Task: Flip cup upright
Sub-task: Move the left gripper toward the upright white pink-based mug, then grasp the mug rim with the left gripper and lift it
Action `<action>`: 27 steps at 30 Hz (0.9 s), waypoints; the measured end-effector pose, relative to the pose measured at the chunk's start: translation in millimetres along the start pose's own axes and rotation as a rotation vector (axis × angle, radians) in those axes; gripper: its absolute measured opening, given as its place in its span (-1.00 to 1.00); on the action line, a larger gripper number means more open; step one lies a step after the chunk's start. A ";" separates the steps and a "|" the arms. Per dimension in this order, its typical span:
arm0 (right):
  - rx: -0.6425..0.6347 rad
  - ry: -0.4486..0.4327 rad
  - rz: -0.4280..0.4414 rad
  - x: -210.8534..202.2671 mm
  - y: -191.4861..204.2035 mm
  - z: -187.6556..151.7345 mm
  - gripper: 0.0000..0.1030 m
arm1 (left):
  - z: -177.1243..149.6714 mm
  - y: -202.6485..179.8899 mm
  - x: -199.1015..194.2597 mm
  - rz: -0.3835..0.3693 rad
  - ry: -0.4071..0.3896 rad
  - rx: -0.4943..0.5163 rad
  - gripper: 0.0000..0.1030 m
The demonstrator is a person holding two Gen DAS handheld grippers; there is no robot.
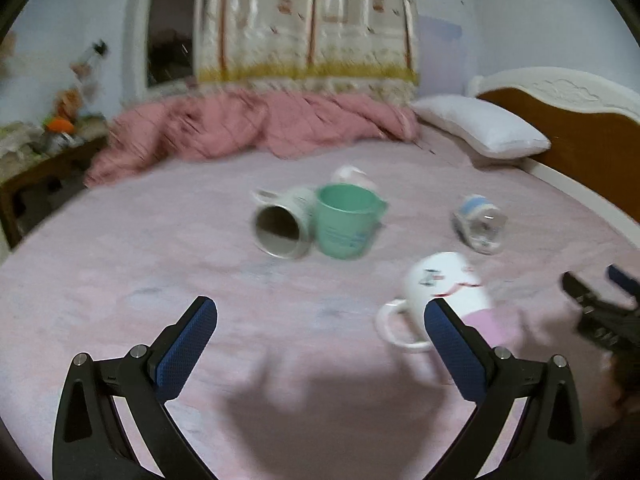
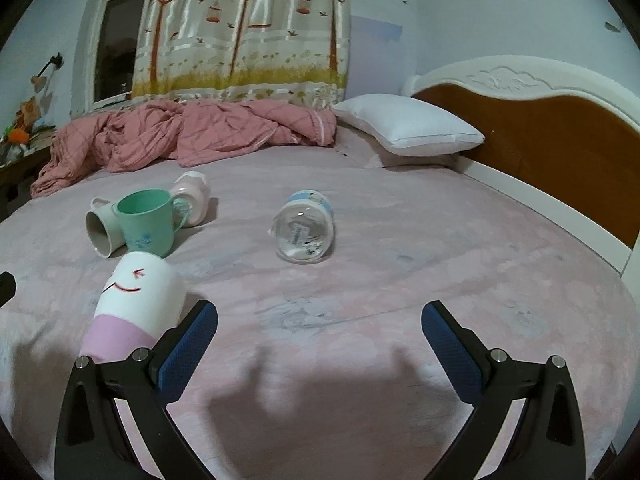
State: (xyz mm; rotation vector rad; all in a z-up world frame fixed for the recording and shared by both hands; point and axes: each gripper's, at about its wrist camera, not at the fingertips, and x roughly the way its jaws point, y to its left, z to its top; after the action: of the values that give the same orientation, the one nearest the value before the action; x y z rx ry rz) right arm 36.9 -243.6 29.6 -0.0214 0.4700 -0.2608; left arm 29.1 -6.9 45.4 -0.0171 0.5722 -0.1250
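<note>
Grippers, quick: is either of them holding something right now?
Left gripper: open, holding nothing.
Right gripper: open, holding nothing.

pink cup (image 2: 191,196) half hidden behind green cup (image 2: 146,220)

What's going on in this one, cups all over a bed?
A person holds two grippers above a pink bed sheet, both open and empty. The green cup stands upright; the grey mug, the clear glass and the white-and-pink smiley mug lie on their sides, none gripped yet.
</note>
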 end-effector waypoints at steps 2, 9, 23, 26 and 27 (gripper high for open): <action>0.020 0.004 -0.003 0.5 -5.9 1.1 1.00 | 17.2 0.0 11.0 -0.069 0.076 -0.029 1.00; 0.057 0.016 -0.018 4.4 -18.4 3.5 1.00 | 54.3 -6.3 58.0 -0.159 0.220 -0.089 1.00; 0.078 0.058 -0.030 12.2 -25.8 4.3 1.00 | 56.8 -21.5 177.5 -0.302 0.566 -0.259 0.90; 0.071 0.057 -0.032 11.9 -24.8 3.3 1.00 | 52.1 -27.2 179.4 -0.294 0.579 -0.259 0.88; 0.066 0.062 -0.032 12.4 -24.7 3.2 1.00 | 49.7 -30.6 179.0 -0.296 0.584 -0.260 0.88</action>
State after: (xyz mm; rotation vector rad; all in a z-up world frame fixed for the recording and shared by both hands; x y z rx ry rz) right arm 43.0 -270.7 29.0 0.0439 0.5228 -0.3088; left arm 201.7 -60.2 -7.7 -0.3271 1.1658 -0.3487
